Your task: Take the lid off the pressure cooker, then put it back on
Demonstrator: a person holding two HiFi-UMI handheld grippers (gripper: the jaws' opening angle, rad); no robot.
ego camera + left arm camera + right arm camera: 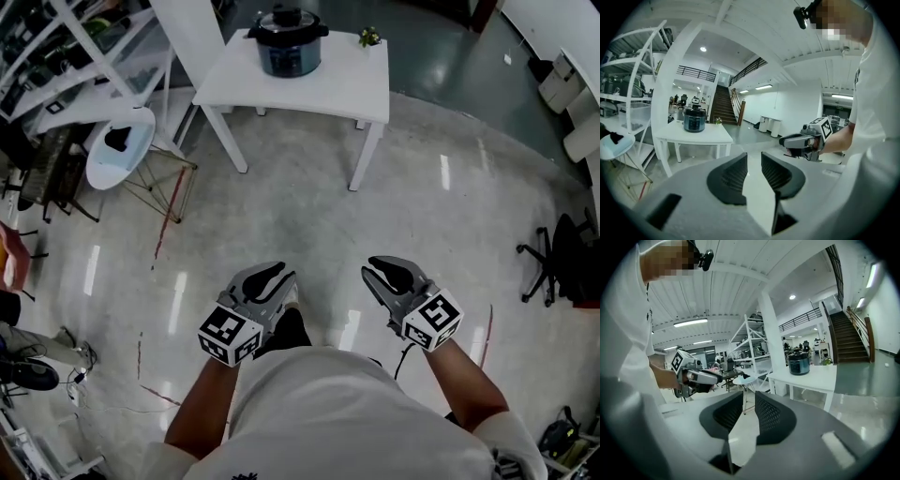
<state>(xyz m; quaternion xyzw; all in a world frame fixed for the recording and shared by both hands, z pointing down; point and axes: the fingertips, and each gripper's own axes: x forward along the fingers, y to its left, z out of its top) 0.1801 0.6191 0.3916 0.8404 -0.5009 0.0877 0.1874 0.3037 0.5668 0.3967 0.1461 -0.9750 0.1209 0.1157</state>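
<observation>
Your left gripper (269, 274) and right gripper (386, 268) were low in front of you, each with jaws slightly apart and nothing between them. The dark round metal pressure cooker (289, 49) stood upright well ahead, black lid (286, 19) on, more in line with your left. It sat near the far edge of a white square table (352, 89). Glossy grey floor (309, 216) lay between, open hall beyond.

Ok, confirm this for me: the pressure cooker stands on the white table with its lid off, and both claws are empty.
One thing is wrong: the lid is on, not off, as the head view shows. The pressure cooker stands on the white table with its lid on, and the left claw and right claw are both empty.
</observation>
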